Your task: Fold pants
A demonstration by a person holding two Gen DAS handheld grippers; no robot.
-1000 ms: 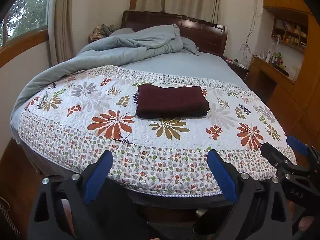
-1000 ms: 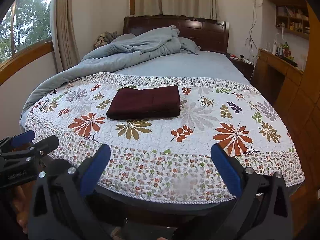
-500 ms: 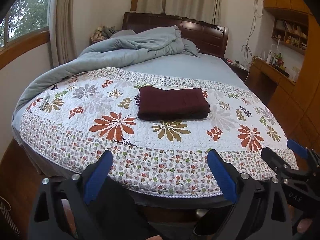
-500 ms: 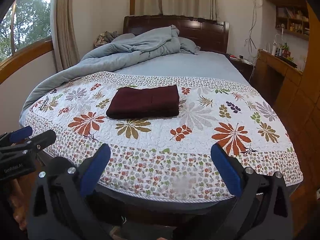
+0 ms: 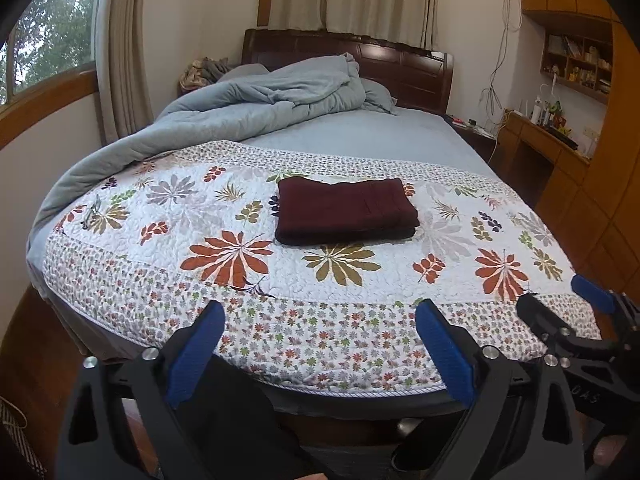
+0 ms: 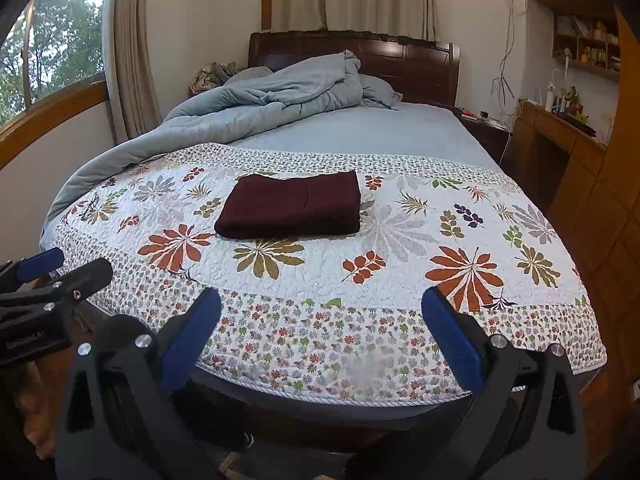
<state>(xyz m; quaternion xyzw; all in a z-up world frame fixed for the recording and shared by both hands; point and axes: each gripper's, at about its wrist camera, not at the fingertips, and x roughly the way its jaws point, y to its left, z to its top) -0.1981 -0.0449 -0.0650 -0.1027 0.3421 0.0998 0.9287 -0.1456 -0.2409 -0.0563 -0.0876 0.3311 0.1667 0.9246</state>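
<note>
Bed (image 5: pixel 360 140) fills most of both views, its dark wooden headboard (image 5: pixel 400 64) against the curtained far wall. Taking the floral quilt (image 5: pixel 360 280) as the landmark: it is spread over the near end of the bed, white with red, olive and grey leaf prints and a band of small flowers along its near edge. Beyond the quilt's far edge lies bare blue-grey sheet, and a rumpled grey-blue duvet (image 5: pixel 240 108) is heaped from the headboard down past the quilt's far left corner. To the right of the quilt stands a wooden desk (image 5: pixel 552 144) with small items on it, under wall shelves.

The maroon pants (image 5: pixel 346 210) lie folded into a neat flat rectangle on the quilt, roughly central across it and toward its far half, touching neither tool.

The left gripper (image 5: pixel 320 344) is held off the quilt's near edge, below the bed's rim, its blue-padded jaws spread wide with nothing between them. The right gripper (image 6: pixel 322 334) sits likewise off the near edge, jaws wide and empty. Each shows in the other's view at the side, well apart from the pants. Part of a hand shows at the lower left of the right wrist view.
</note>
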